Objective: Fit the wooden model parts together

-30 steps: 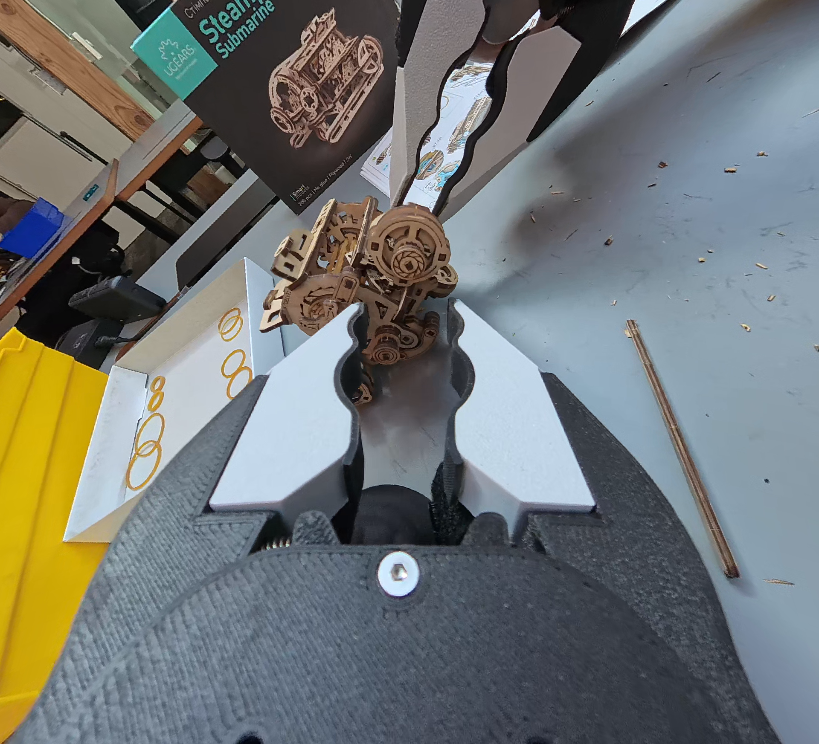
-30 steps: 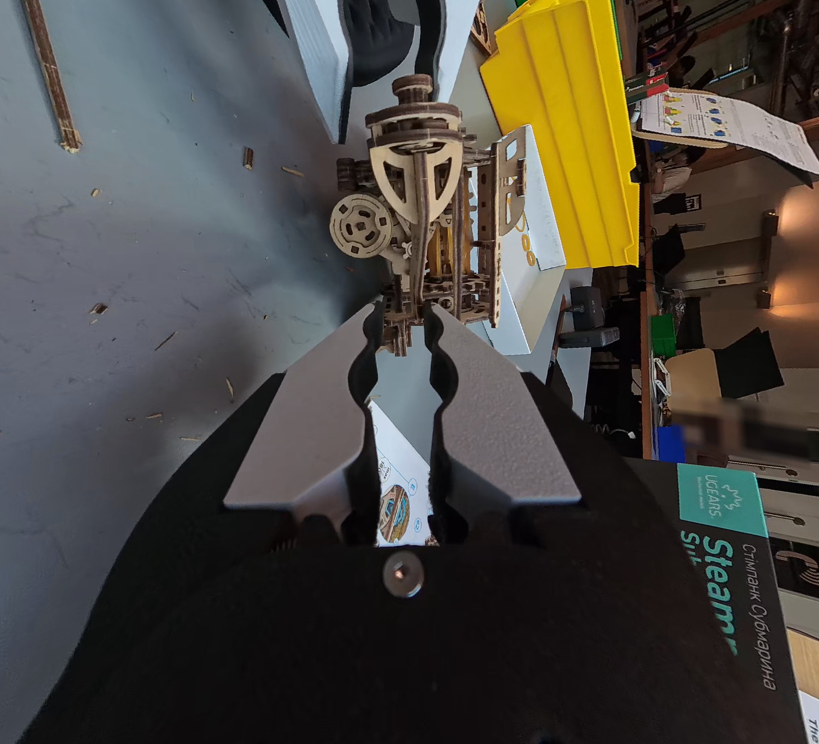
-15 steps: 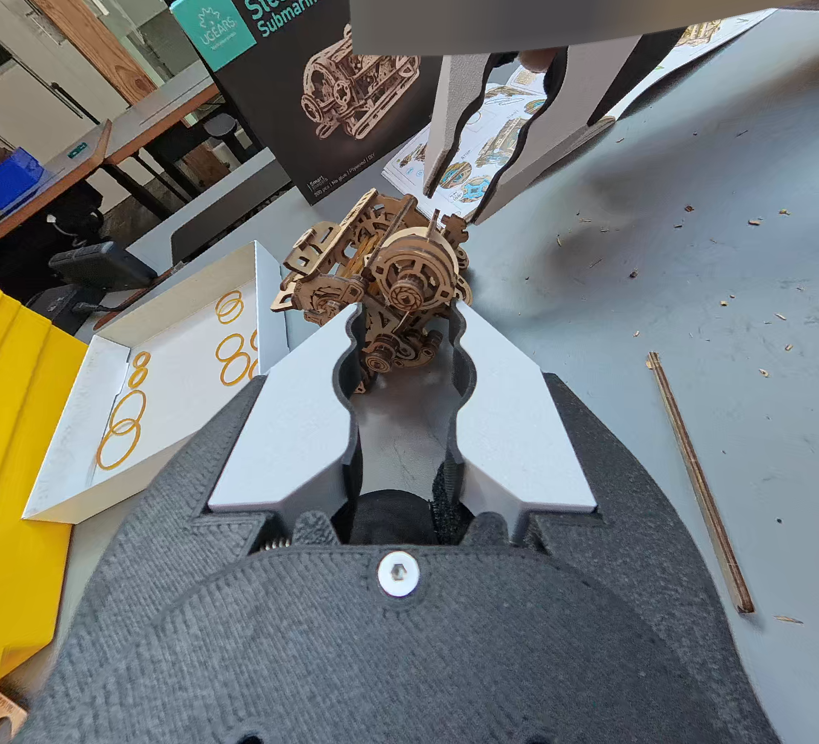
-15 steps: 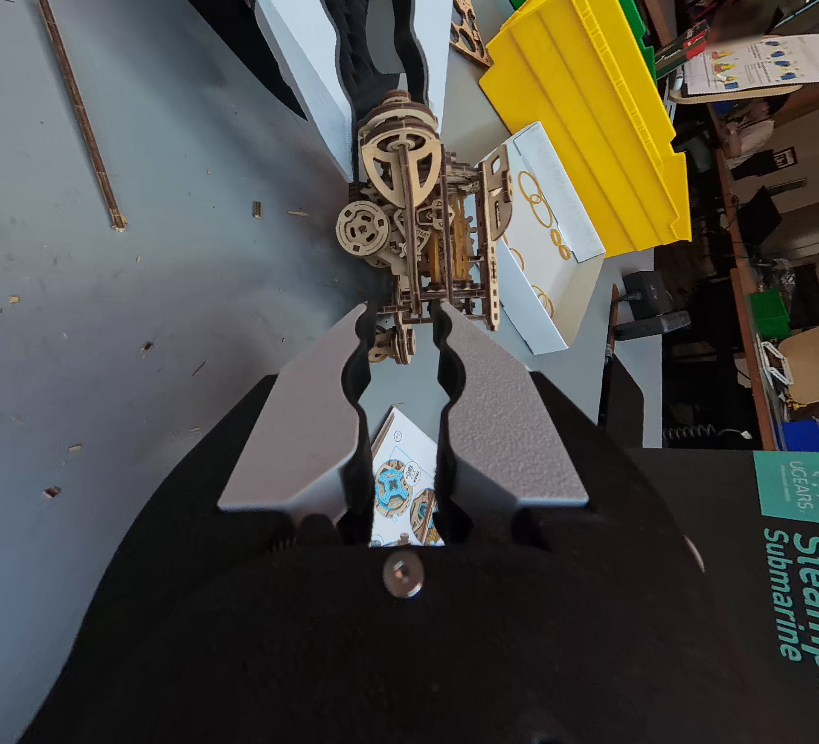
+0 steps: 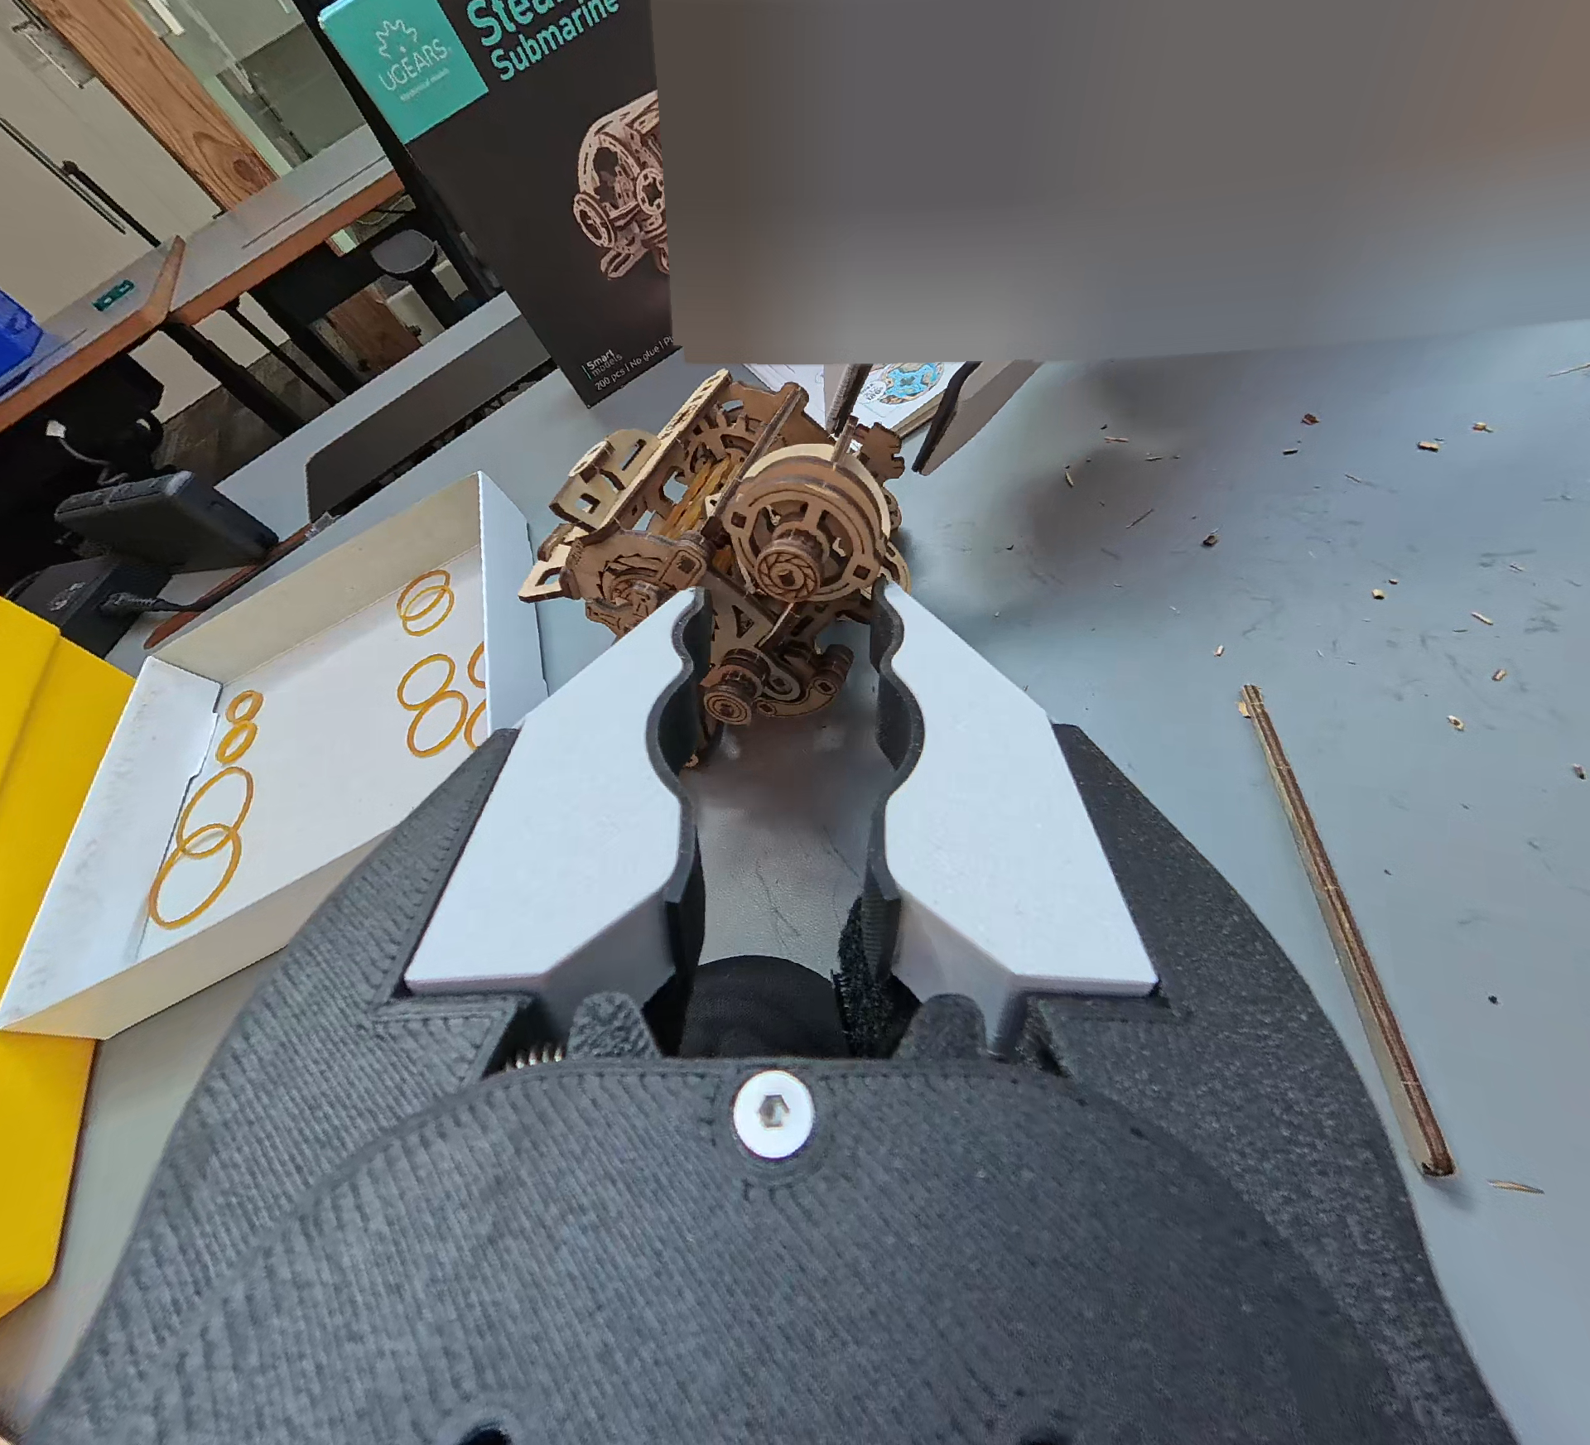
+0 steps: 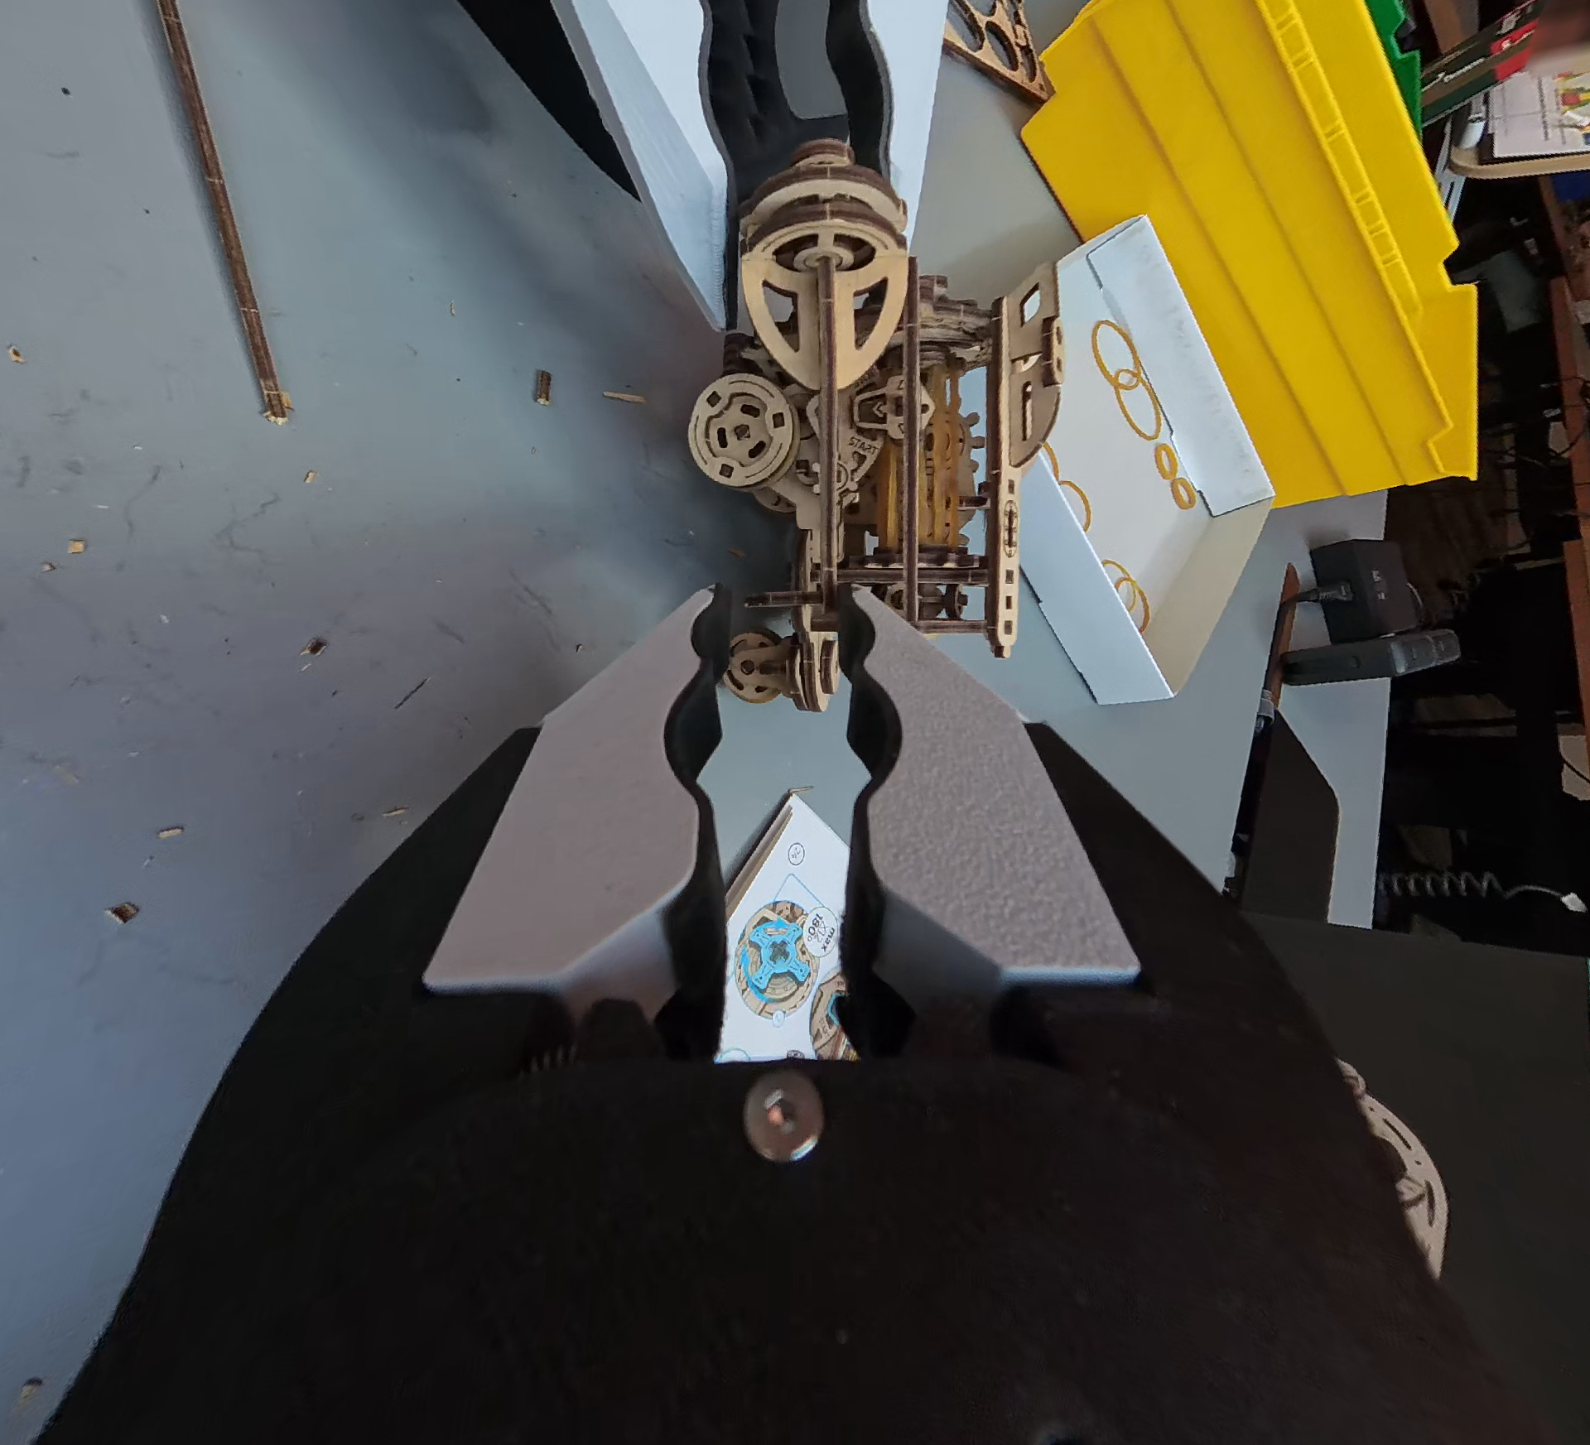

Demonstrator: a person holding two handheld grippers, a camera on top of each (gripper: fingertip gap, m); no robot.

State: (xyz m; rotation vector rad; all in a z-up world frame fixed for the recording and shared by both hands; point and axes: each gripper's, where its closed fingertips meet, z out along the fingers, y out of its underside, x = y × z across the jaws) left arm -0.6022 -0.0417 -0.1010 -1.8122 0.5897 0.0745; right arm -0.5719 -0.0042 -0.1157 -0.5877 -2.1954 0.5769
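My left gripper [image 5: 787, 612] clamps the wooden model [image 5: 731, 535] above the grey table [image 5: 1291, 629]; my right gripper [image 6: 779, 629] straddles its far end, jaws parted, though I cannot tell if the pads press. Just beside it, the white tray [image 5: 112, 965] holds yellow rubber bands [image 5: 430, 702], with yellow bins [image 6: 1247, 199] beyond.

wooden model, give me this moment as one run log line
wooden model: on grey table | left gripper: shut on model | right gripper: around small wheel end
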